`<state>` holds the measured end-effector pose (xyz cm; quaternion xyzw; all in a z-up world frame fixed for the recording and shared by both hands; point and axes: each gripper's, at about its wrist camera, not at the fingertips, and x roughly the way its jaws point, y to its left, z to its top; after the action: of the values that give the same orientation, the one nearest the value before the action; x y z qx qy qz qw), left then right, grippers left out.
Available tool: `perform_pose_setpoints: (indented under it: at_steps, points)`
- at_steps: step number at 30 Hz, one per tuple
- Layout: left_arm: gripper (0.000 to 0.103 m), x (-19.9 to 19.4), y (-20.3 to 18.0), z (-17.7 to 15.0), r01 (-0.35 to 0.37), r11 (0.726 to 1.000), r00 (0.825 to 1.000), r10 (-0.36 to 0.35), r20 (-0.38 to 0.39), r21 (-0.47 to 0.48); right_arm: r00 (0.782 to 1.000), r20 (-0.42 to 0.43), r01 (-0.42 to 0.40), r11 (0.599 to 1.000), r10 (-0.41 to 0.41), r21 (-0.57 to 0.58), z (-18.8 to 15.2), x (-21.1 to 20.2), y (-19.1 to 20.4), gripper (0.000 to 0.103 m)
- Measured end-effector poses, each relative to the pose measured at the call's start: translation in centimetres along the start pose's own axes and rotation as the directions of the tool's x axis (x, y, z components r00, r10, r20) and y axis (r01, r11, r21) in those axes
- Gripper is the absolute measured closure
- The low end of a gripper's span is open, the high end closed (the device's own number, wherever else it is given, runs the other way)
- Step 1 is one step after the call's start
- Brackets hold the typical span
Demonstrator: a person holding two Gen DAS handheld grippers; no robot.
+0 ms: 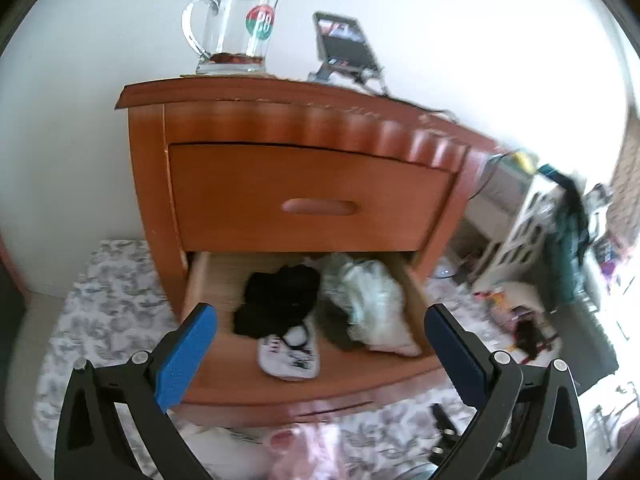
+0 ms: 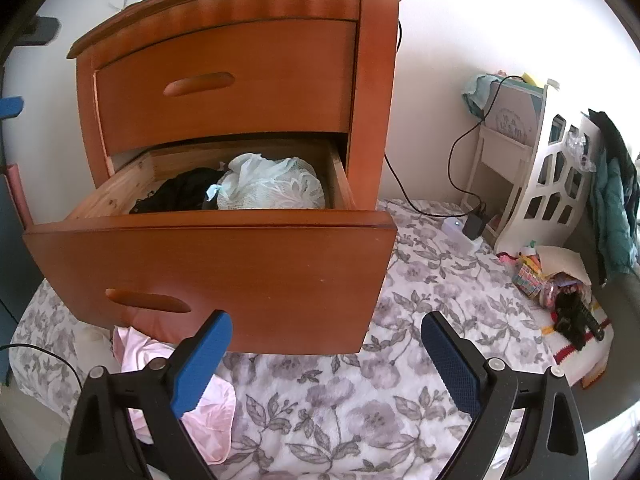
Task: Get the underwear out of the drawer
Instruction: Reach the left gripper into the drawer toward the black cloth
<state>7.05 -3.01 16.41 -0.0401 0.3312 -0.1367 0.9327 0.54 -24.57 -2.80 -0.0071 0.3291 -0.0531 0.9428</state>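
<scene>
The lower drawer of a wooden nightstand is pulled out. Inside lie a black garment, a pale lace garment and a white printed piece. My left gripper hovers open above the drawer's front, its blue pads either side of the clothes, holding nothing. In the right wrist view the same drawer front faces me, with the black garment and the pale lace garment showing over its edge. My right gripper is open and empty, low in front of the drawer.
A glass mug and a phone on a stand sit on the nightstand top. A pink cloth lies on the floral rug below the drawer. A white shelf unit, a charger cable and scattered toys stand to the right.
</scene>
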Motion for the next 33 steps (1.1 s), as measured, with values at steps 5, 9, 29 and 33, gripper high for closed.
perform_pose_setpoints:
  at_steps: [5, 9, 29, 33]
  points:
    - [0.000, 3.3, 1.2, 1.5, -0.073, 0.997, 0.991, 0.073, -0.115, 0.001, 1.000, -0.007, -0.004, 1.000, 0.004, -0.001, 0.0, 0.1, -0.1, 0.006]
    - [0.000, 8.1, 2.8, 2.0, -0.117, 0.993, 0.955, 0.106, -0.277, -0.023, 1.000, -0.017, -0.010, 1.000, 0.010, 0.003, 0.0, 0.3, -0.3, 0.006]
    - [0.014, 23.2, 4.2, -0.7, -0.218, 0.971, 0.756, 0.233, -0.612, 0.100, 0.995, -0.093, -0.038, 0.998, 0.042, 0.045, -0.1, 2.2, -1.2, 0.006]
    - [0.024, 24.6, 4.7, -1.2, -0.235, 0.964, 0.729, 0.261, -0.633, 0.127, 0.994, -0.099, -0.039, 0.998, 0.044, 0.046, -0.1, 2.3, -1.2, 0.006]
